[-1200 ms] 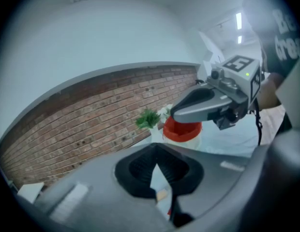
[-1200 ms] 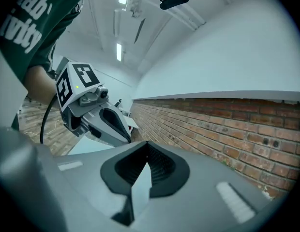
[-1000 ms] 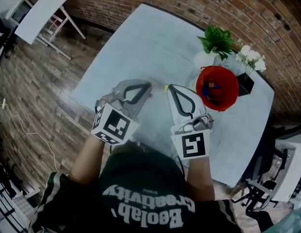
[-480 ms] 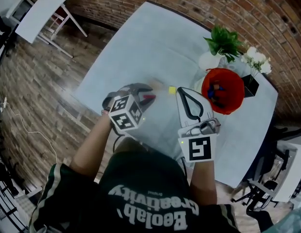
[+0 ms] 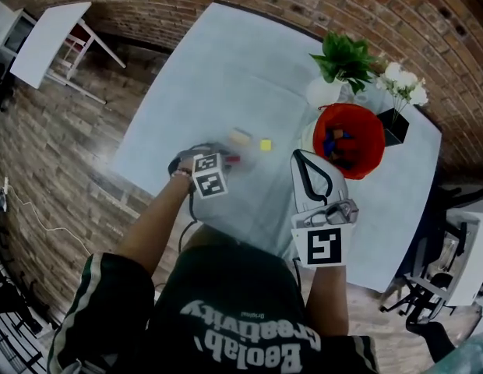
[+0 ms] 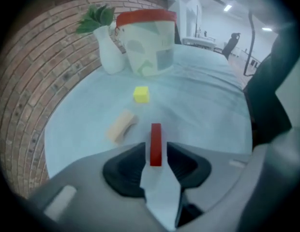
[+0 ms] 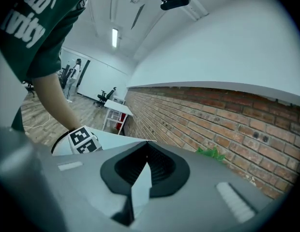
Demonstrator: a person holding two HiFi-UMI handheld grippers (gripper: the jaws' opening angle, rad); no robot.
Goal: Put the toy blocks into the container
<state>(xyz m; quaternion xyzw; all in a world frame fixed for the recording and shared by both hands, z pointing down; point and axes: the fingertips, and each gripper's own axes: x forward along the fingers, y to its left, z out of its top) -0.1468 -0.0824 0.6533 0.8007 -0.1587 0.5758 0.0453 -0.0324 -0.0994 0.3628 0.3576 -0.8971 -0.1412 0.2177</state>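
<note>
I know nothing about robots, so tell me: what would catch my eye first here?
The red bucket at the table's far right, beside a plant. Then the left hand-held gripper, low over the table, its jaws just opening around a red block without pressing it. A yellow block and a tan block lie just beyond.

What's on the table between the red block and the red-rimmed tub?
One small yellow block, with bare table either side of it; a tan block lies off to the left. The left gripper view shows this clearly.
</note>
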